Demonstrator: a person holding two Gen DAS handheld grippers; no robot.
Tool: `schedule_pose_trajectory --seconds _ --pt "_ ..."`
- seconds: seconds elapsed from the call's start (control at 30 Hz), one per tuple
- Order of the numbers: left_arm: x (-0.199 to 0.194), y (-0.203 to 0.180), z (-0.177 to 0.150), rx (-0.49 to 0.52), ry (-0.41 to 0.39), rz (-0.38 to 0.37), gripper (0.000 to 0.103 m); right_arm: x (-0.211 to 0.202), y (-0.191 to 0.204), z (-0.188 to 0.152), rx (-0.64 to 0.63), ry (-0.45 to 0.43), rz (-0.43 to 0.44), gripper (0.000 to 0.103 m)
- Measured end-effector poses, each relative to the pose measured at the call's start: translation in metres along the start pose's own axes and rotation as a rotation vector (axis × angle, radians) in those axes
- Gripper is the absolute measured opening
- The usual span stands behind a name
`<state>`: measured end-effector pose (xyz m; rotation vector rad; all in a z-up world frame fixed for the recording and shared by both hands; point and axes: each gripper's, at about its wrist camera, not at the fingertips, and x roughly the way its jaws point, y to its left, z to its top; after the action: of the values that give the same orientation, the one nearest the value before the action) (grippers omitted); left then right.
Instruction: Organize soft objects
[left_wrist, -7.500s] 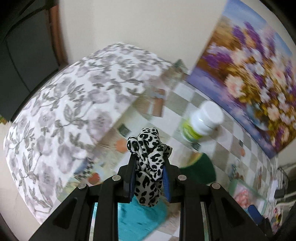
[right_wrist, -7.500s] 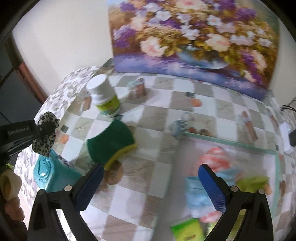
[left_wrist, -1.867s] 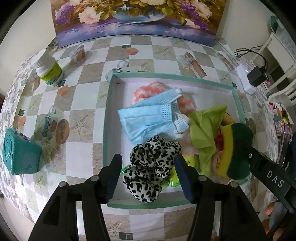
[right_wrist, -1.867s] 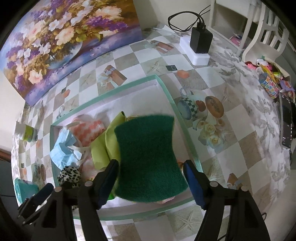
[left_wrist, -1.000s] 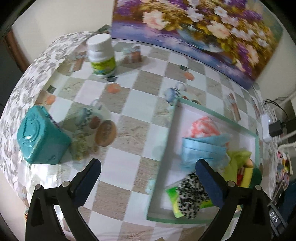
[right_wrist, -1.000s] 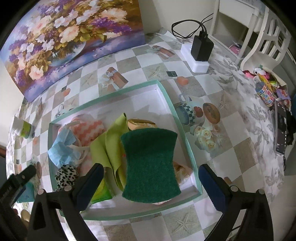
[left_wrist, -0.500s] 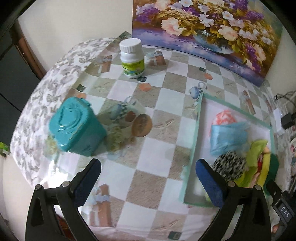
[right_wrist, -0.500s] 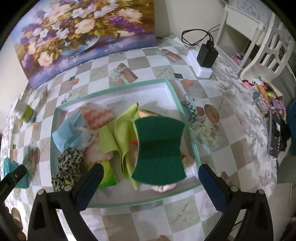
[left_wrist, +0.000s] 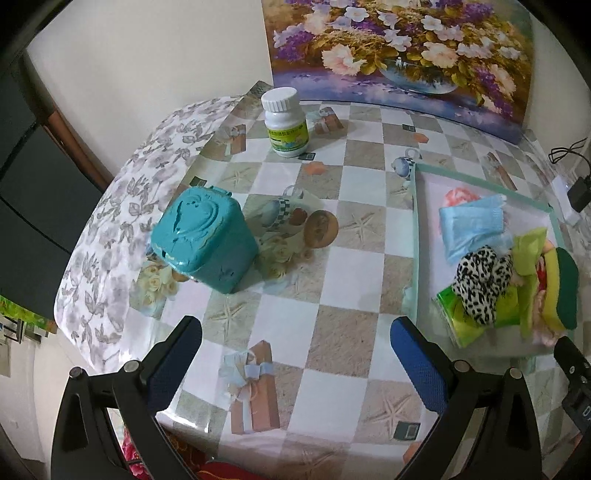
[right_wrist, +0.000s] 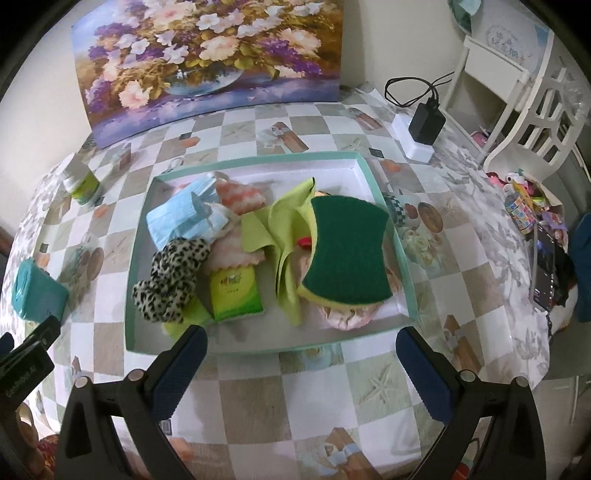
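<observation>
Teal-rimmed tray (right_wrist: 406, 273) sits on a checkered tablecloth (right_wrist: 388, 391), filled with soft things. Seen from the right wrist camera, a green sponge (right_wrist: 347, 251) with a yellow underside lies toward the tray's 3 o'clock side, propped on a lime cloth (right_wrist: 280, 229). A leopard-print scrunchie (right_wrist: 173, 269) rests at 8 o'clock, touching a green tissue pack (right_wrist: 234, 291) beside it. A blue face mask (right_wrist: 184, 218) lies at 10 o'clock, partly over a peach-and-white cloth (right_wrist: 240, 194).

Right gripper (right_wrist: 301, 369) hovers above the tray's near rim, its jaws wide apart and holding nothing. Left gripper (left_wrist: 295, 358) hovers over bare tablecloth, jaws also wide apart and empty. In its view a teal box (left_wrist: 203, 238) stands at 10 o'clock and a white bottle (left_wrist: 284, 123) at 12 o'clock, with the tray at 3 o'clock.
</observation>
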<state>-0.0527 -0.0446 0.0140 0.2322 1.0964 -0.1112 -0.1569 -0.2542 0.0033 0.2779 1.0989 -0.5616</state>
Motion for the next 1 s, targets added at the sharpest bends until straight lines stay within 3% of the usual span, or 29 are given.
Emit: schedule_pose_trajectory --seconds 0.3,1.0 --pt "-0.013 0.01 -0.004 -0.035 -0.033 -0.036 0.102 -0.012 0.004 -0.013 -0.019 -0.032 0.0 0.103" --pt "-0.004 0.01 -0.002 -0.009 0.01 -0.048 0.102 -0.018 0.007 -0.009 -0.035 -0.066 0.004 0.103"
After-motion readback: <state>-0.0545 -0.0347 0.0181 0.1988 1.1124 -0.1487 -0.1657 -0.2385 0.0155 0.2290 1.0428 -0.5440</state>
